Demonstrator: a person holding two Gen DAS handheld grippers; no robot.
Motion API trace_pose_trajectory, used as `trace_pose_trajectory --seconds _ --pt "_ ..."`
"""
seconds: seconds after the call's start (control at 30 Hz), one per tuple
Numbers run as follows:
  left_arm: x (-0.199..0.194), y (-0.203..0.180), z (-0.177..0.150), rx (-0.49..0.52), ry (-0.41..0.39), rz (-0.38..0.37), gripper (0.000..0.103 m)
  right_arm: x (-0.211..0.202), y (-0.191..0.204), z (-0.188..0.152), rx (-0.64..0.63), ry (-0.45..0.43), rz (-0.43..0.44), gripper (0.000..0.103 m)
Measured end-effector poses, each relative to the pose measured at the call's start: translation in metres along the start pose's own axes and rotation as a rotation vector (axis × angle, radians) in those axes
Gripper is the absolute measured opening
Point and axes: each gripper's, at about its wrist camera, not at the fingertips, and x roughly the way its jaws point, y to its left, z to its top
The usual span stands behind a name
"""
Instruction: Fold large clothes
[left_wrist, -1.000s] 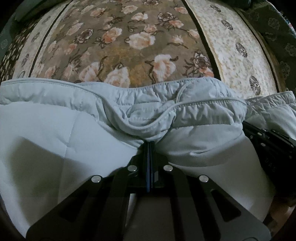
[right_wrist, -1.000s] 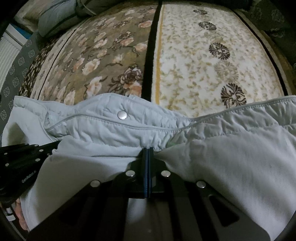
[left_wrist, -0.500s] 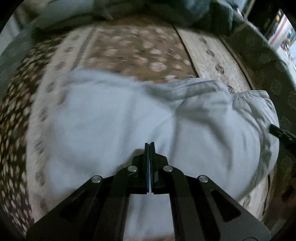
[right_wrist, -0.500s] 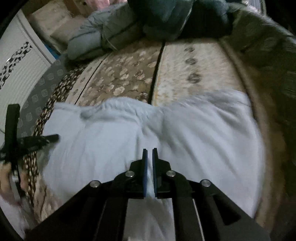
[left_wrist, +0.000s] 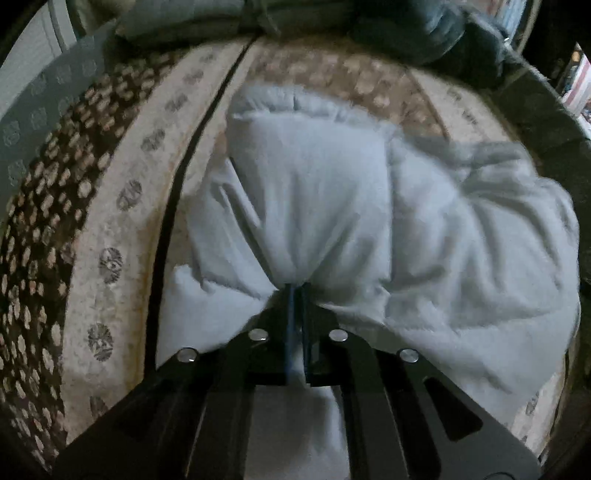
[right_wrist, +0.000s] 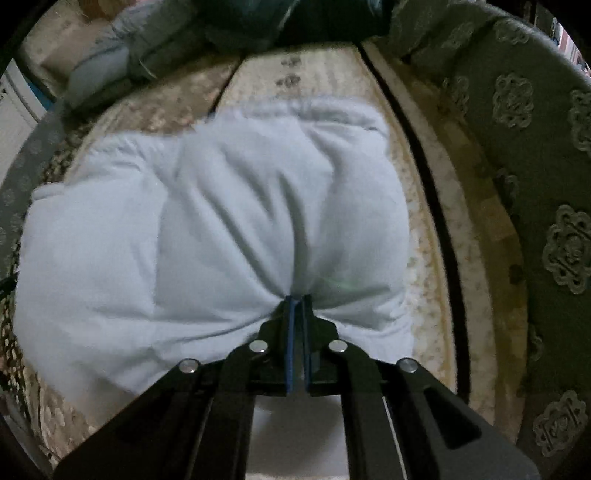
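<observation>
The pale padded garment (left_wrist: 332, 206) is motion-blurred; its 6 o'clock edge is hidden under each gripper's frame, and the dark heap (left_wrist: 424, 33) at 12 o'clock is cropped.

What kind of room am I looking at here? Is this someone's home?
Most likely a home bedroom or living room. A pale padded jacket lies on a floral patterned spread, probably a bed or wide sofa, with a heap of bedding or clothes at the far end and a green patterned cushion edge alongside.
</observation>
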Motion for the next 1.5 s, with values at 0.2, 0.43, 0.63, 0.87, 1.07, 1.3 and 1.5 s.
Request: trace_pose_trajectory --seconds 0.2,0.43,0.63,0.87,1.07,1.3,1.5 --pt "0.025 0.018 -0.001 -0.049 0.038 -0.068 0.002 0.022 -0.009 0.001 0.063 0.033 0.072 0.000" --pt "0.034 0.014 -0.008 -0.065 0.073 -0.058 0.002 0.022 0.003 -0.001 0.043 0.012 0.004 0.000" --pt "-0.038 0.022 -0.045 -0.088 0.029 -0.102 0.021 -0.049 0.004 -0.033 0.038 -0.132 0.096 0.007" --pt "-0.110 0.036 -0.118 -0.048 -0.128 -0.079 0.068 -0.120 0.007 -0.085 -0.018 -0.239 0.145 0.064" --pt "-0.109 0.062 -0.160 -0.060 -0.258 -0.003 0.097 -0.114 -0.001 -0.135 -0.089 -0.275 -0.066 0.073" --pt "-0.071 0.062 -0.157 -0.088 -0.275 -0.013 0.100 -0.081 -0.027 -0.156 -0.006 -0.290 -0.136 0.074" --pt "-0.042 0.057 -0.144 0.006 -0.304 0.026 0.100 -0.067 -0.029 -0.153 0.009 -0.303 -0.151 0.075"
